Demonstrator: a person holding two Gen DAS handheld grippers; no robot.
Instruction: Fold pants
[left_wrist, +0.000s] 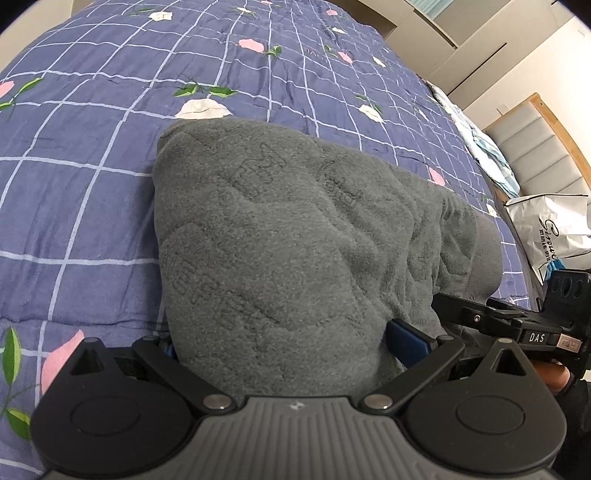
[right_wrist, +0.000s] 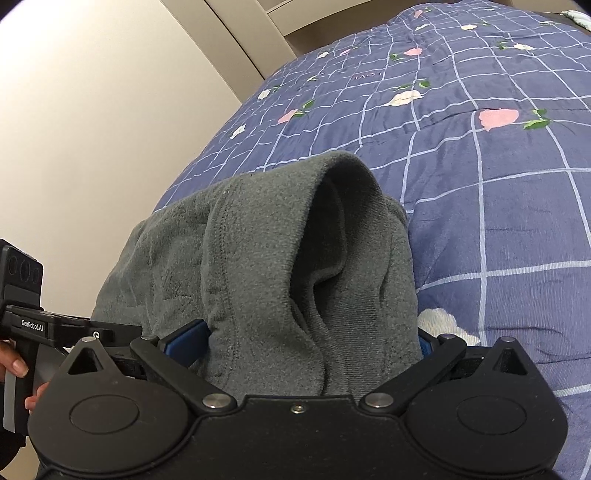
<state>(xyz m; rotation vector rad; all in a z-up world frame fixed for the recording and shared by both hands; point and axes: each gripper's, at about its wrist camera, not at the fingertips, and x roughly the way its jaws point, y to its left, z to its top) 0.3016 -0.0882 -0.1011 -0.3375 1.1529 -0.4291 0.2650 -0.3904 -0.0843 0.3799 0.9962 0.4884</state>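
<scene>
The grey fleece pants (left_wrist: 295, 229) lie bunched on the blue checked bedspread (left_wrist: 92, 166). My left gripper (left_wrist: 288, 347) has a thick fold of the pants between its blue pads (left_wrist: 406, 341), and the fabric hides the fingertips. My right gripper (right_wrist: 310, 343) holds the pants (right_wrist: 280, 251) at the waistband end, where the opening gapes upward. Its blue pad (right_wrist: 188, 341) presses the fabric's left side. Each gripper shows at the edge of the other's view: the right one (left_wrist: 517, 325), the left one (right_wrist: 44, 325).
The bedspread (right_wrist: 498, 206) stretches away on all sides of the pants. A white shopping bag (left_wrist: 550, 229) and a light blue bundle (left_wrist: 487, 151) lie at the bed's right edge by a padded headboard (left_wrist: 543, 155). A beige wardrobe wall (right_wrist: 92, 129) stands left.
</scene>
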